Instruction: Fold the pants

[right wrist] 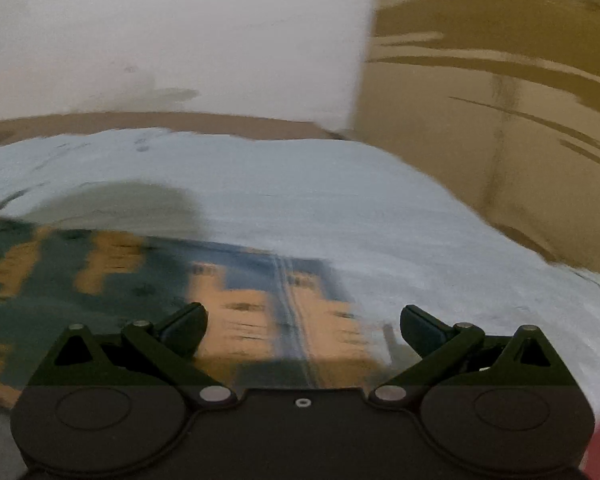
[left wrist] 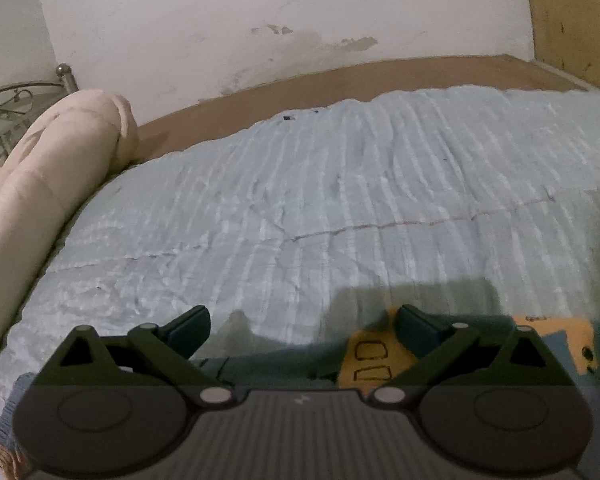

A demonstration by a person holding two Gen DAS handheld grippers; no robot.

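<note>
Nearest the camera in each wrist view is the dark body of a tool with its two fingers spread wide. The left tool (left wrist: pixel 302 330) holds nothing between its jaws, and the right tool (right wrist: pixel 303 330) is also wide open and empty. The pants (right wrist: pixel 236 316), dark teal and blue with orange patches, lie flat on the pale blue bedspread (left wrist: pixel 340 200); in the right view they lie directly under and ahead of the tool, and in the left view only their edge shows low at the right. The right view is much blurred, so the hem or the waistband cannot be told apart there. A likely risk is that a tool closes on the ribbed bedspread together with the pants, because both are soft and lie tight together; a one-layer pinch would also spoil the fold. Both tools point forward and slightly down over the bed. A pinkish rolled cushion (left wrist: pixel 52 168) lies at the left edge.
</note>
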